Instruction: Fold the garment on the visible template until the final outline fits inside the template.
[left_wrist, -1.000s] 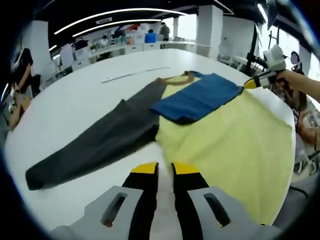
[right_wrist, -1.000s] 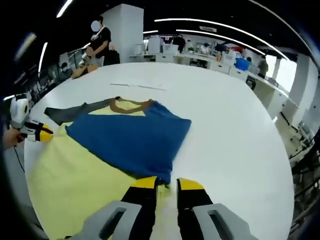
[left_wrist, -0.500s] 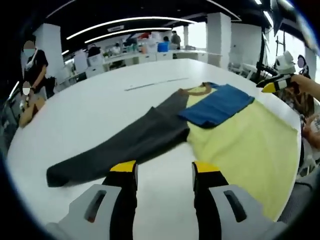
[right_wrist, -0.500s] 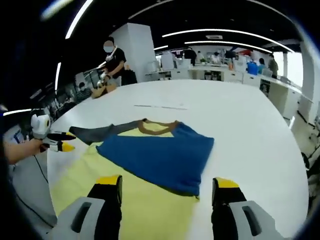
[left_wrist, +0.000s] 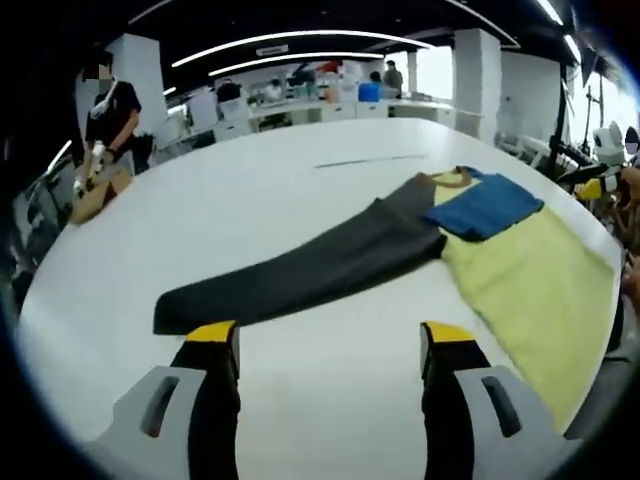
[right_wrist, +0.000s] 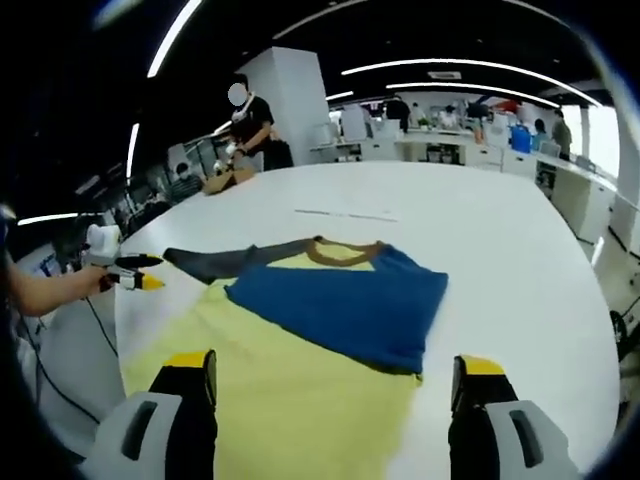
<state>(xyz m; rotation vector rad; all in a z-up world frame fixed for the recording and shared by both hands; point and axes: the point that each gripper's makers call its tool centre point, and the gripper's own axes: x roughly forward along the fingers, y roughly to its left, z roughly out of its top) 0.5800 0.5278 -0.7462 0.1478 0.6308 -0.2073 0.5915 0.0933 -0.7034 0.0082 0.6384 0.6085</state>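
Now both my left claw (left_wrist: 327, 345) and right claw (right_wrist: 335, 375) are wide apart and empty, so next I should fold the gray sleeve (left_wrist: 300, 275) over the yellow shirt (right_wrist: 300, 385) on the bench (left_wrist: 250, 200).

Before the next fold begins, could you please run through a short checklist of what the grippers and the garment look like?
1. Left gripper open and empty: ok.
2. Right gripper open and empty: ok.
3. Blue sleeve folded across the yellow body: ok.
4. Grey sleeve folded in: not ok, it lies stretched out on the white table.
5. Garment wholly on the table: cannot tell, its near edge lies at the table's edge.
6. Template outline matched: cannot tell, no outline is discernible.
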